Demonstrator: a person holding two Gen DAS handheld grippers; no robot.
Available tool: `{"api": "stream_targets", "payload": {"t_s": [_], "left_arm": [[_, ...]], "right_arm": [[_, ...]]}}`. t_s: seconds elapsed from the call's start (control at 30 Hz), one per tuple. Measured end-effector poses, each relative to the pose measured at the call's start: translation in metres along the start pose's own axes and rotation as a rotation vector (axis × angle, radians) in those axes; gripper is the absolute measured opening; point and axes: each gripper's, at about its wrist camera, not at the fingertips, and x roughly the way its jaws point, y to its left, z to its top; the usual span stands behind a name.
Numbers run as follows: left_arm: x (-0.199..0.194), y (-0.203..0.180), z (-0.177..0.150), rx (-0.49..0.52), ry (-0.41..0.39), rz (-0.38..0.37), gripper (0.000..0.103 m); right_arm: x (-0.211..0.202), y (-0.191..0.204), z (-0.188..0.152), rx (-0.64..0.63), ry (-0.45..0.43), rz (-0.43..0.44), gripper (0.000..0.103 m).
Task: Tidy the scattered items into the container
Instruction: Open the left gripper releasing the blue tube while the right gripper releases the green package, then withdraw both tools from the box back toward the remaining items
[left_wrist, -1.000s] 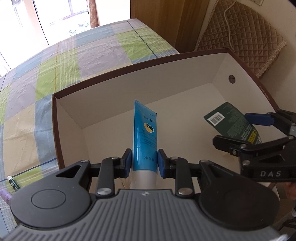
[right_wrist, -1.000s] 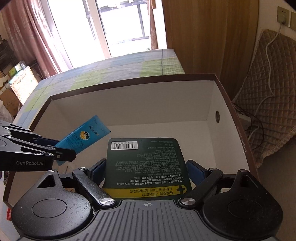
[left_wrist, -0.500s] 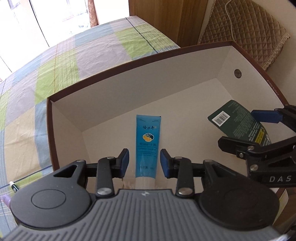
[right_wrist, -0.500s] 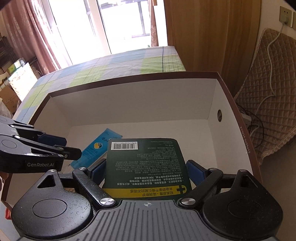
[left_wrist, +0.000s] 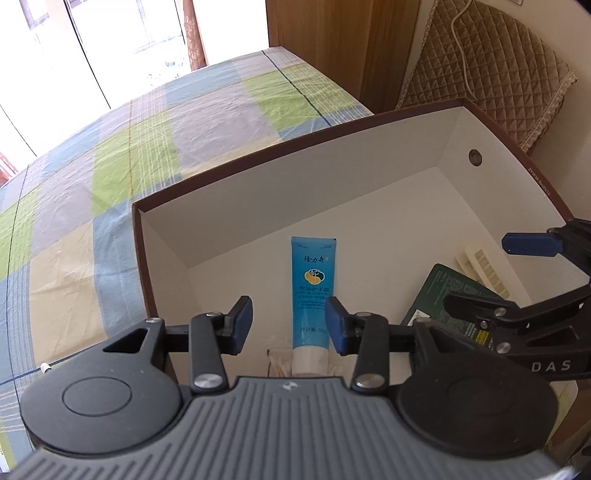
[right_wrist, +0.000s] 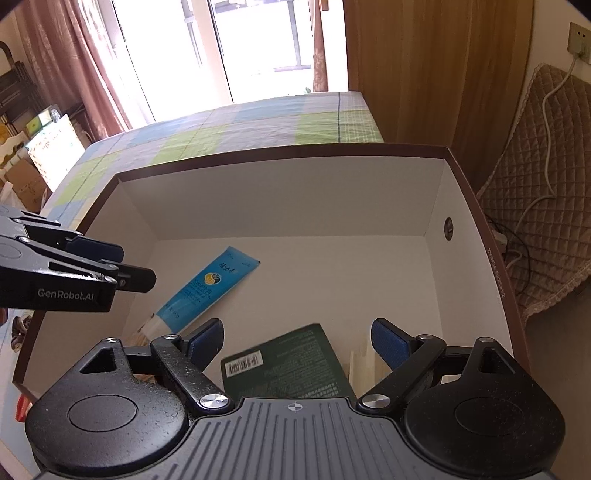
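Left wrist view first, reading left to right: at the far left edge we see the tip of a white pen (left_wrist: 45, 367) lying on the checked tablecloth (left_wrist: 122, 173), outside the box (left_wrist: 332, 173). We judge it one scattered item left to collect, though most of it is hidden. Next comes our left gripper (left_wrist: 289, 321), jaws spread wide and holding nothing, poised above the box. Straight ahead, between its fingers in the picture but lying flat on the box floor, is the blue tube (left_wrist: 314, 291), white cap toward us. Its label carries Chinese characters and an orange-and-white round logo; we cannot read the smaller print. Something pale and thin lies just beside the cap, too hidden to name. Further right, the dark green packet (left_wrist: 439, 295) rests on the floor near a cream ridged piece (left_wrist: 484, 266), partly behind the other tool, whose body reads "DAS".

From the right wrist view, the left tool at the left edge reads "GenRobot.AI". The tube (right_wrist: 207, 291) lies diagonally on the floor. Our right gripper (right_wrist: 297, 341) is likewise fully open and empty, with the green packet (right_wrist: 288, 365) below it, barcode sticker up, its fine print illegible.

So two items are in and released. We judge the task partly done, the remainder depending on what else lies outside our views.
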Motion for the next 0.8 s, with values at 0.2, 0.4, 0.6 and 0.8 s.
{"api": "stream_targets", "payload": {"t_s": [0.2,0.4,0.6,0.8], "left_arm": [[-0.019,0.002,-0.008,-0.027,-0.014,-0.01,0.052],[-0.045,0.001,-0.016,-0.037,-0.047,0.012,0.06],[-0.076,-0.002,-0.027,-0.059,-0.083,0.021,0.07],[-0.106,-0.008,-0.045,-0.074,-0.113,0.033,0.082]], "right_arm": [[-0.019,0.01,-0.01,-0.005,-0.023,-0.005,0.092],[-0.043,0.018,-0.016,0.014,-0.049,-0.032,0.092],[-0.067,0.025,-0.023,0.032,-0.067,-0.045,0.092],[-0.091,0.034,-0.032,0.045,-0.081,-0.051,0.095]]}}
